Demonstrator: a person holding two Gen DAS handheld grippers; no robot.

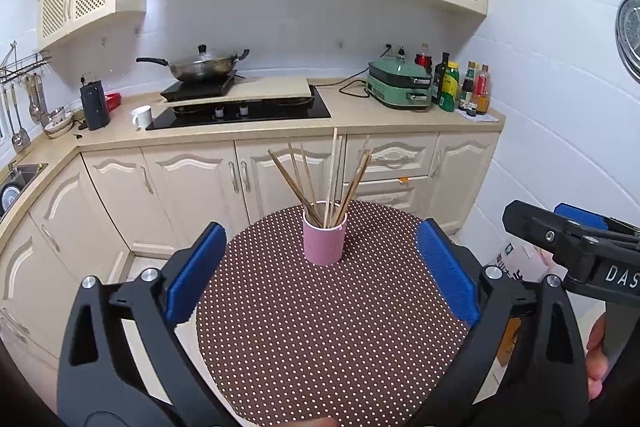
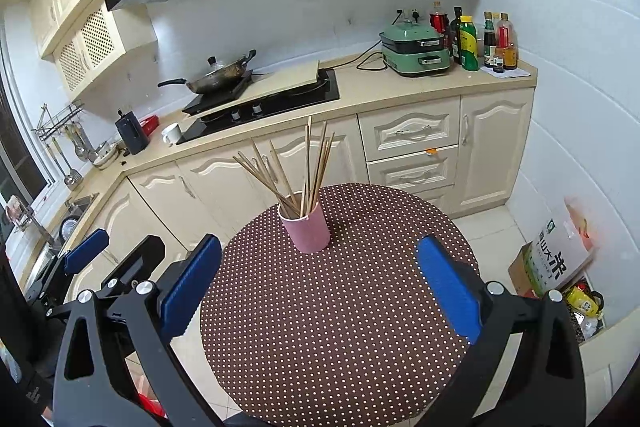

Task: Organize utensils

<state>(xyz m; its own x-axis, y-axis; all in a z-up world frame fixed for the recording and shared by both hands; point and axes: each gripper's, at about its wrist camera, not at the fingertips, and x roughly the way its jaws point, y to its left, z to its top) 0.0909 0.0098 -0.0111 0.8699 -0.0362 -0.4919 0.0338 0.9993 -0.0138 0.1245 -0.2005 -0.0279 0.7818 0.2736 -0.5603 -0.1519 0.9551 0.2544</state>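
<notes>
left wrist view: both tools, left tool (image 1: pixel 320 267) and right tool (image 2: pixel 316 279), wide, empty. pink cup (image 1: pixel 324 241) on counter (image 1: pixel 320 327) far side, top-heavy with splayed chopsticks (image 1: pixel 328 179); any nudge risks tipping, scattering.

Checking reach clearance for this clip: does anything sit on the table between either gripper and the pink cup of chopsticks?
Nothing visible does. Only bare dotted tablecloth lies between the open left gripper and the pink cup, and between the open right gripper and it.

Right gripper (image 1: pixel 560 227) body: we read "DAS", white letters cut off at the frame edge.
Rice bag (image 2: pixel 556 259): we read "山大米", large black characters; the smaller print is unreadable.
</notes>
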